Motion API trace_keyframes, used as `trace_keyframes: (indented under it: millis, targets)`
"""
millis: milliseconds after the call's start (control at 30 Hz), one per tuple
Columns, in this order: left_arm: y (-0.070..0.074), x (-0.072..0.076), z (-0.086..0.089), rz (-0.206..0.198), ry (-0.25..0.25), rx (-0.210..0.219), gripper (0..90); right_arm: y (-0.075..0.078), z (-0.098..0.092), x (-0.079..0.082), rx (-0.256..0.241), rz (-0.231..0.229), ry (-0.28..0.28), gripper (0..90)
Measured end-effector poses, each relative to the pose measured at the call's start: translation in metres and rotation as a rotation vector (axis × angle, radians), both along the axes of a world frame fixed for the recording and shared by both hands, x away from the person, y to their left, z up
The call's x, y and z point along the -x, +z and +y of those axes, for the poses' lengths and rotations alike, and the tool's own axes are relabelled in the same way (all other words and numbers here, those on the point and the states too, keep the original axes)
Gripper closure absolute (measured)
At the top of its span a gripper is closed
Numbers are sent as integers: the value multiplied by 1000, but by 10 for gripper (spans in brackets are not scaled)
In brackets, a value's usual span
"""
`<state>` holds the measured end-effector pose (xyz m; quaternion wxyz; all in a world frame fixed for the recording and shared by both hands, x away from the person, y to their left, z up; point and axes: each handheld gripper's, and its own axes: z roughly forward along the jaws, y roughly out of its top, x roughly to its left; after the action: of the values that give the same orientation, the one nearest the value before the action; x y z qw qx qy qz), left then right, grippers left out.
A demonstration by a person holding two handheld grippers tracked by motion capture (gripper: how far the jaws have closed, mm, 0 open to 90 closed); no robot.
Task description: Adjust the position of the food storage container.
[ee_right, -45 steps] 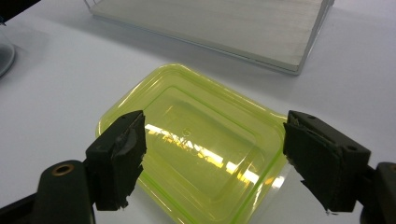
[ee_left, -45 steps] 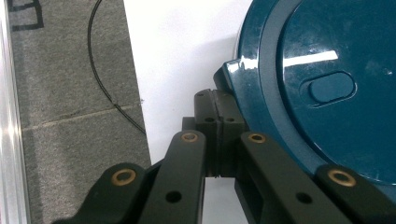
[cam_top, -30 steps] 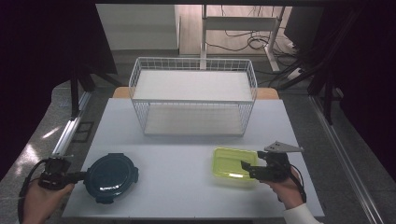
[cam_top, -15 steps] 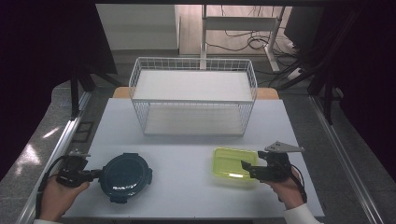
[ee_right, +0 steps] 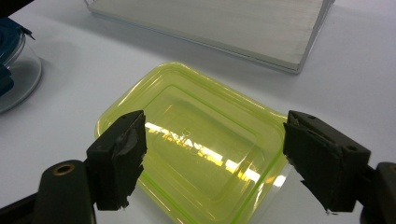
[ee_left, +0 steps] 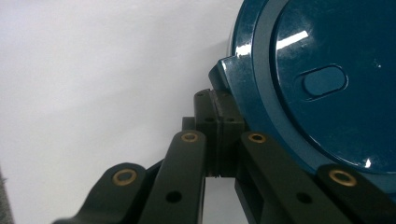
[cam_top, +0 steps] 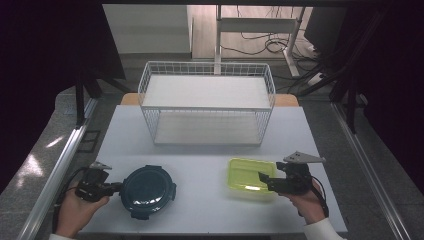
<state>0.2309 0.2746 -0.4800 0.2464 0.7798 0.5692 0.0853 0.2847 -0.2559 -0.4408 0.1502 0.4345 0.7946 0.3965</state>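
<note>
A round dark blue lidded container (cam_top: 147, 190) sits near the table's front left. My left gripper (cam_top: 116, 187) is shut, and its tips butt against the side latch (ee_left: 224, 74) of the blue lid (ee_left: 327, 84). I see nothing between the pads. A yellow-green rectangular container (cam_top: 249, 175) lies at the front right. My right gripper (cam_top: 265, 180) stands open at its right end. In the right gripper view, the right gripper (ee_right: 215, 156) has one jaw on each side of the yellow-green container (ee_right: 196, 149), without touching it.
A white wire basket (cam_top: 207, 108) with a white board inside stands at the back middle of the table, and its board (ee_right: 210, 23) lies beyond the yellow-green container. The blue container's edge (ee_right: 11, 51) shows at the far left. Bare tabletop (cam_top: 200, 165) separates the two containers.
My left gripper and the blue container have slid together to the right, toward the table's middle. The right gripper and the yellow-green container have not moved.
</note>
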Motion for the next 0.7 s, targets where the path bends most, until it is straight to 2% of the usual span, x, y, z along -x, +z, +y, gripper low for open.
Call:
trace_keyframes:
  millis: [700]
  targets:
    - [0, 2, -28, -5, -47, 27, 900, -1, 1, 0, 5, -3, 4, 213]
